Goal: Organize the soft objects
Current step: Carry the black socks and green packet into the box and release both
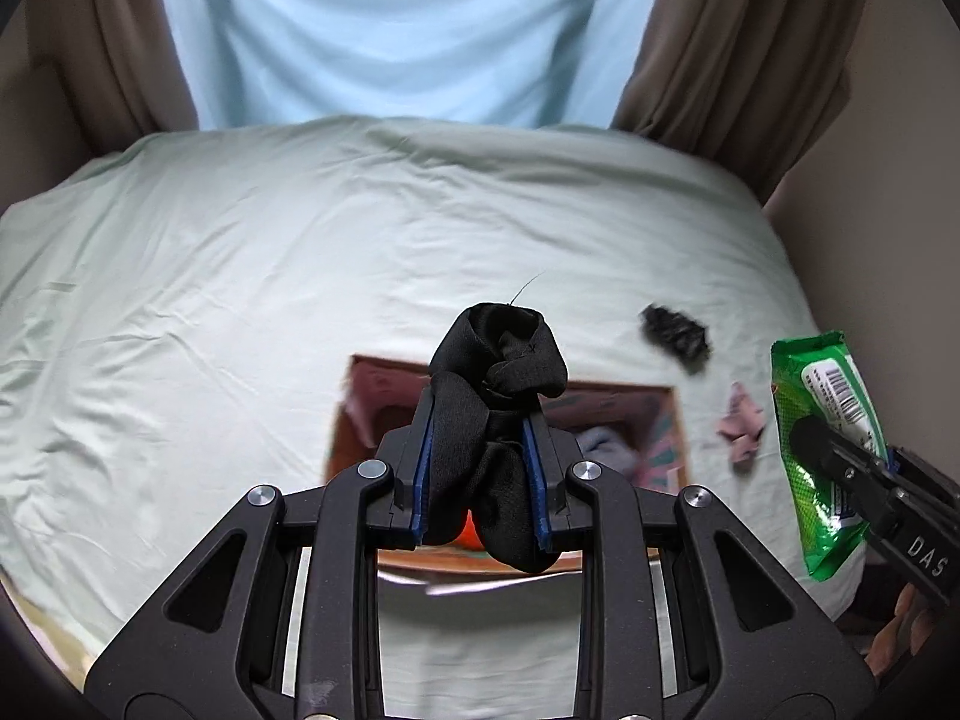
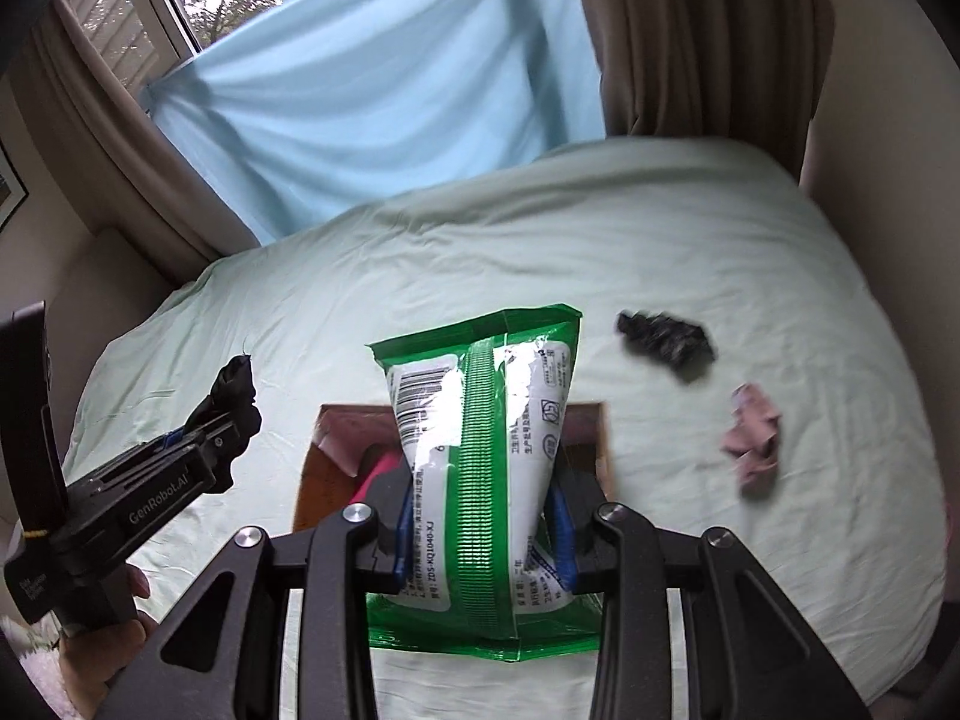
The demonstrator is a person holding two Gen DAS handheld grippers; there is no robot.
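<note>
My left gripper [image 1: 480,480] is shut on a bunched black cloth [image 1: 498,372] and holds it above an open cardboard box [image 1: 675,420] on the bed. My right gripper [image 2: 483,528] is shut on a green and white soft packet [image 2: 480,420], held upright over the same box [image 2: 312,468]. The packet also shows at the right of the left wrist view [image 1: 822,444]. The black cloth shows at the left of the right wrist view [image 2: 231,387]. Some clothes lie inside the box.
A pale green bed sheet [image 1: 240,300] covers the bed. A dark fuzzy item [image 2: 666,339] and a crumpled pink cloth [image 2: 753,438] lie on the sheet right of the box. Brown curtains [image 2: 690,30] and a light blue sheet [image 2: 390,90] hang behind.
</note>
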